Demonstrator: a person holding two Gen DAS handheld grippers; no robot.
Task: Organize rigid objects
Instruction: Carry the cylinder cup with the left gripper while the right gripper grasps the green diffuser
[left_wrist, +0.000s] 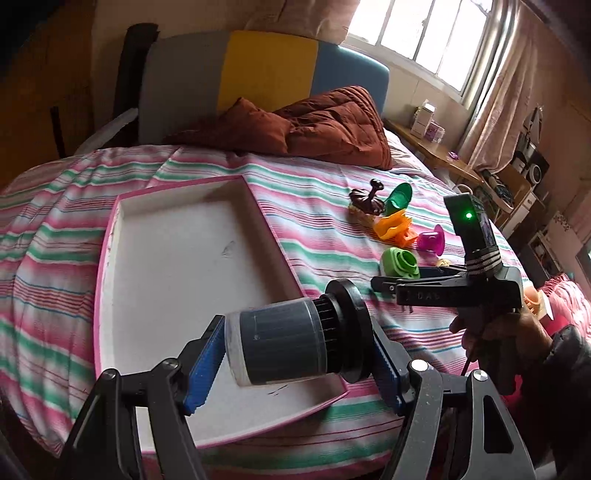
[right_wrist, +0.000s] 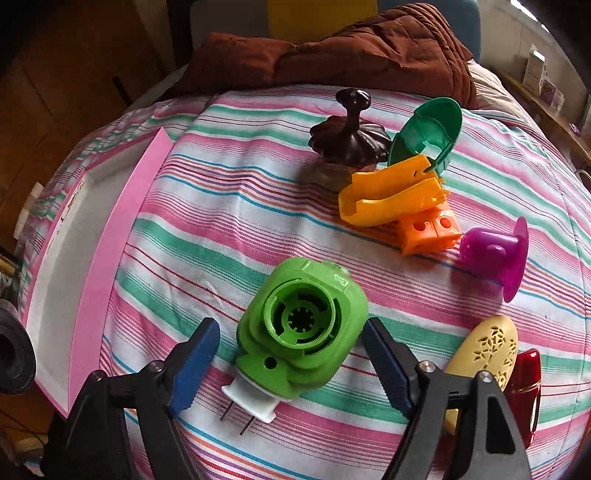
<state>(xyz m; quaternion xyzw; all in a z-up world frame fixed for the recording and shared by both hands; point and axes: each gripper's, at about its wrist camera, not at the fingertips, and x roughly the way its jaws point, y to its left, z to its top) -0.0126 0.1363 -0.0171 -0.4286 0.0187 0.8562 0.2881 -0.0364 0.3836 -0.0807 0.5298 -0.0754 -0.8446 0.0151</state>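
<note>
My left claw (left_wrist: 295, 354) pinches a grey cylinder with black cap (left_wrist: 288, 343) over the white pink-rimmed tray (left_wrist: 177, 251). My right claw (right_wrist: 291, 365) is spread around the green plastic plug-in device (right_wrist: 299, 328) on the bed; its rounded body may slip sideways.

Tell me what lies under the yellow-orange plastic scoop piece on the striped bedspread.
The yellow-orange plastic scoop piece rests on an orange plastic block with round holes, which sits on the striped bedspread. How far the block runs beneath is covered.
</note>
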